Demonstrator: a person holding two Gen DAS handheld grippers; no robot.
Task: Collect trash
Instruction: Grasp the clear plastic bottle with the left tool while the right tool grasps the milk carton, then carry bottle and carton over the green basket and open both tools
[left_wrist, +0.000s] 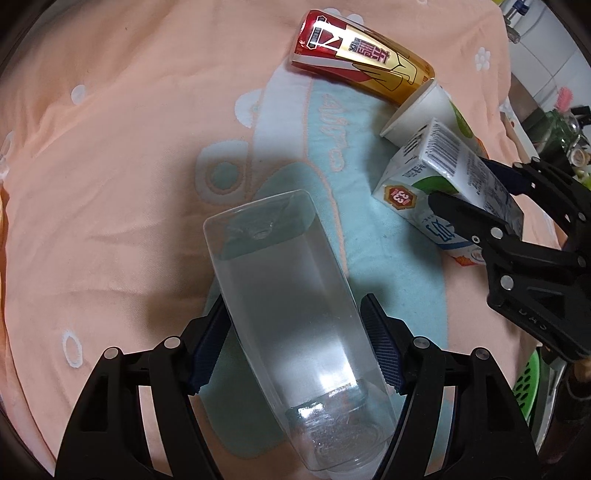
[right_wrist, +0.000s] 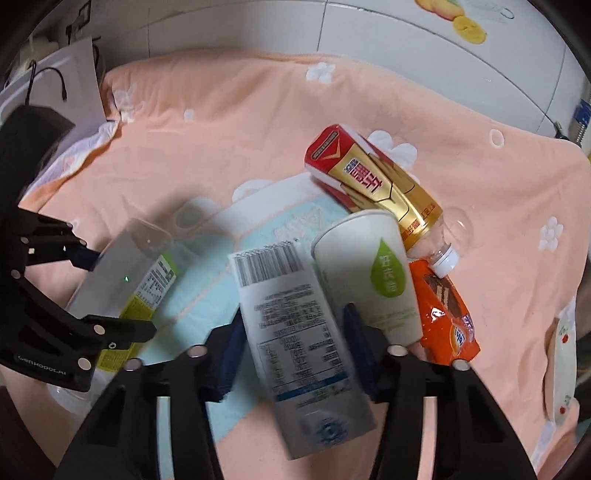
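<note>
Two hand-held claws work a heap of litter spread on a peach-coloured towel with a pale blue car motif (left_wrist: 122, 155), draped over a surface. The left claw (left_wrist: 295, 343) grasps a clear, square-sided plastic bottle (left_wrist: 280, 295), its dark blue ribbed pads set against both flanks of the body. The bottle points away from the camera, base outward. The right claw (right_wrist: 291, 332) straddles a white rectangular milk carton printed with a barcode (right_wrist: 291, 325). Its pads sit close against the carton's sides, but whether they press firmly yet cannot be told.

Just beyond the carton lie a white paper cup with a green leaf print (right_wrist: 373, 273), on its side, and a plastic bottle sleeved in a red and gold label (right_wrist: 376, 188) with a white cap. An orange snack wrapper (right_wrist: 447, 317) sits beside the cup. All three rest touching or nearly touching one another.

The collecting appears to be at the pick-up step: one item secured on the left, a second being taken on the right, three pieces left on the towel. The next move likely calls for a firm squeeze on the carton, then lifting it clear without dragging the cup leaning against it. No bin shows plainly in either view, so the drop-off point remains unknown.
</note>
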